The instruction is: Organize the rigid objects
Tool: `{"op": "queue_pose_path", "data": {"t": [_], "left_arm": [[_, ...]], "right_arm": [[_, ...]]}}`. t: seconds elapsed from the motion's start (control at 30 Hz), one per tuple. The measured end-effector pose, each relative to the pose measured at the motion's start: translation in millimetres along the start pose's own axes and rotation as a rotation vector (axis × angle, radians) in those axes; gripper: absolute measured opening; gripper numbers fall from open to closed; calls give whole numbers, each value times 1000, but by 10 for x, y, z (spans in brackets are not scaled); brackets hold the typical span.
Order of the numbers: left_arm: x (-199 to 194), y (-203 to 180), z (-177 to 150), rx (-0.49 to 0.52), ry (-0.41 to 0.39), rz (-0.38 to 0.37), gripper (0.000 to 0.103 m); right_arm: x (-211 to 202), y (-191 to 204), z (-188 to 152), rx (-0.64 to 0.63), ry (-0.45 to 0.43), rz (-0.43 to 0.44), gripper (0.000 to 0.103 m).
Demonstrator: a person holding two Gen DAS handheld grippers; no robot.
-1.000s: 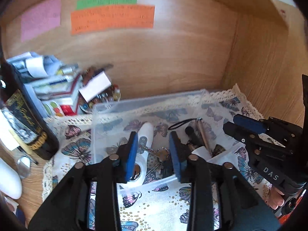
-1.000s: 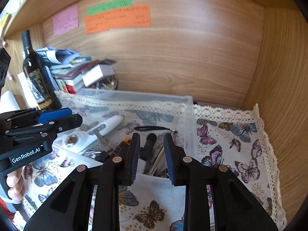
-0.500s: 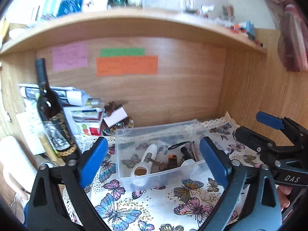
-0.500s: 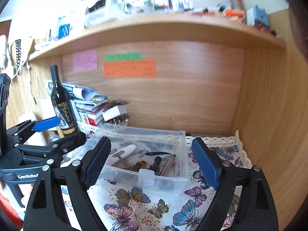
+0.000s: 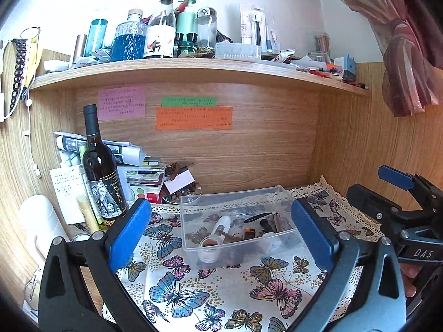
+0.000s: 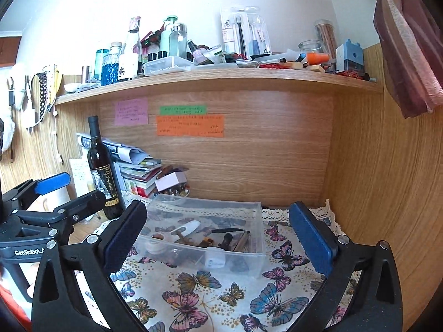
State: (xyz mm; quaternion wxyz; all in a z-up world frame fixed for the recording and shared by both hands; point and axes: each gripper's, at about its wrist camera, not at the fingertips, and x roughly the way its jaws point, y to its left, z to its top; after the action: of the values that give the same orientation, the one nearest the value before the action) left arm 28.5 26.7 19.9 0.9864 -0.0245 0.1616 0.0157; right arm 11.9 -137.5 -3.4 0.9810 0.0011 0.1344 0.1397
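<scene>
Here my left gripper [image 5: 221, 238] hangs with its blue pads spread wide and nothing between them, and my right gripper [image 6: 218, 238] is just as wide apart and just as bare. Both sit in front of the clear plastic bin [image 5: 191, 207], clear of its walls. The bin stands on the butterfly cloth [image 5: 177, 293] and serves as my landmark. Inside the bin lie the small things: a white tube-shaped item [image 5: 221, 225] toward its left side, a black clip [image 5: 256, 217] toward its back, and a dark huddle of keys and pens [image 6: 232, 242] toward its right end; I cannot tell each piece apart. A small white tag [image 6: 216, 260] shows on the bin's front wall. To the left of the bin stands a dark wine bottle [image 5: 101, 171], upright, with a stack of papers and books [image 5: 138, 166] between it and the bin's back corner. Above the bin, on the wooden back panel, are a pink note [image 5: 121, 106], a green strip [image 5: 188, 101] and an orange sheet [image 5: 193, 118].
</scene>
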Motion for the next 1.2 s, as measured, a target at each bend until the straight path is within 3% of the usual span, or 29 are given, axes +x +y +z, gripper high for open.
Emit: {"op": "queue_pose_path", "data": {"t": [1.2], "left_arm": [[-56,-13,-47,9,4,2,103]], "right_arm": [[-97,24,-62,20,3,1,103]]}}
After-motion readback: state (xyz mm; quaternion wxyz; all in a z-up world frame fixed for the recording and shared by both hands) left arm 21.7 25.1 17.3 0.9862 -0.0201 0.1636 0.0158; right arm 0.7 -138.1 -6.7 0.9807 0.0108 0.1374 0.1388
